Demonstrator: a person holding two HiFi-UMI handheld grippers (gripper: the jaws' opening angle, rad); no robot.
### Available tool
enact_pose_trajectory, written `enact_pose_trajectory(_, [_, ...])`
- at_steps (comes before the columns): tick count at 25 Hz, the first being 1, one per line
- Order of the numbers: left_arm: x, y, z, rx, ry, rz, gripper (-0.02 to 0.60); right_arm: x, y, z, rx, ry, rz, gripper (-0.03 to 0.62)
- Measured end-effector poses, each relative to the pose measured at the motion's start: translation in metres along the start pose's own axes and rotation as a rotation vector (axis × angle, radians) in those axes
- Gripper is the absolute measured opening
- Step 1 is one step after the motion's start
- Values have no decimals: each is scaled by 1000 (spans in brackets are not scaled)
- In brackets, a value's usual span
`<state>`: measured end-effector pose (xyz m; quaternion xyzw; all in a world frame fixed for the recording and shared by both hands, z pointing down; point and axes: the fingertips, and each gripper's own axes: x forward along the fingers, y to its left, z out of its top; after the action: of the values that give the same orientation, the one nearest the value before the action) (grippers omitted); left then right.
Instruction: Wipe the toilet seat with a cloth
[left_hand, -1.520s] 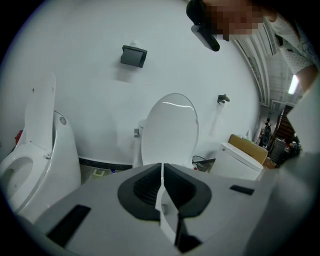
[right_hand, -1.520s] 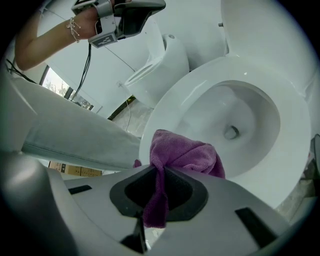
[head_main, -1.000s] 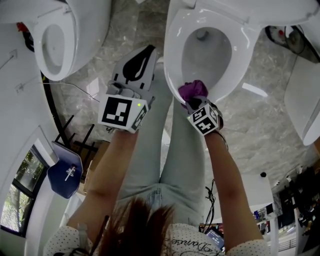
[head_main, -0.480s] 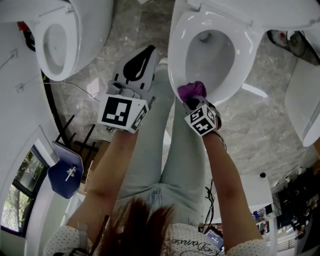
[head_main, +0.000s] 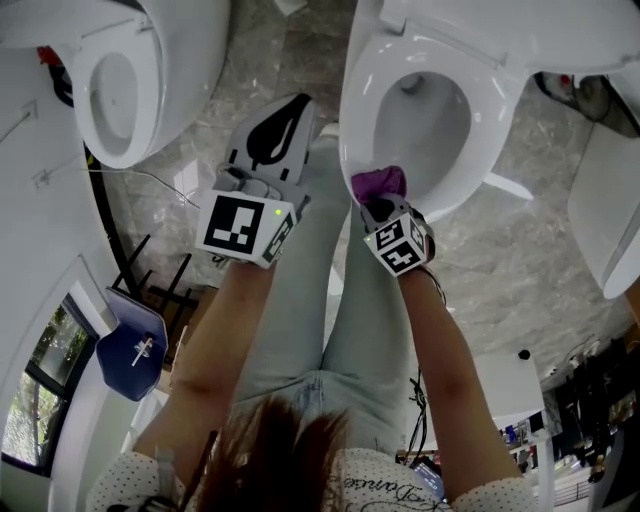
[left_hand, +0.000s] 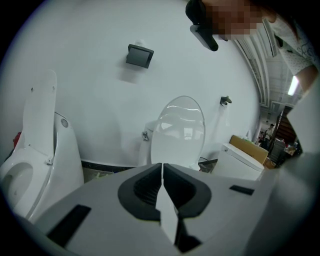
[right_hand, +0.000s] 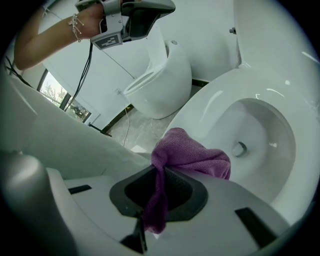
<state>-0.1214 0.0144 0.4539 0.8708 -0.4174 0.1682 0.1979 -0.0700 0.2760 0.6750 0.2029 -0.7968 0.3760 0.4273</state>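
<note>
A white toilet with its seat (head_main: 350, 120) down stands at the upper right of the head view; its lid is raised. My right gripper (head_main: 380, 195) is shut on a purple cloth (head_main: 378, 182), pressed on the seat's front left rim. In the right gripper view the purple cloth (right_hand: 187, 152) bunches ahead of the jaws over the seat (right_hand: 205, 107), beside the bowl (right_hand: 262, 135). My left gripper (head_main: 272, 130) hangs left of the toilet above the floor, shut and holding nothing; the left gripper (left_hand: 162, 172) points at a raised lid (left_hand: 178, 131).
A second white toilet (head_main: 125, 75) stands at the upper left, also seen as the second toilet (right_hand: 160, 82) in the right gripper view. Grey marble floor (head_main: 500, 260) surrounds them. A blue object (head_main: 130, 350) and black rack lie at lower left. My legs stand between the toilets.
My right gripper with the cloth has slid left along the seat's front rim, toward its left side. The left gripper has stayed put.
</note>
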Motion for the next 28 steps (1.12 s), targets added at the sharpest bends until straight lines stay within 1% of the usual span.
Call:
enact_pose_trajectory(9, [-1, 8, 2, 13, 10, -11, 14, 3, -7, 24, -5, -28, 6, 54])
enact_pose_trajectory(13, [0, 14, 2, 9, 13, -4, 14, 6, -12, 35, -10, -46, 5, 54])
enact_pose_trajectory(28, [12, 26, 8, -4, 13, 1, 14, 9, -29, 69, 37, -124, -7, 54])
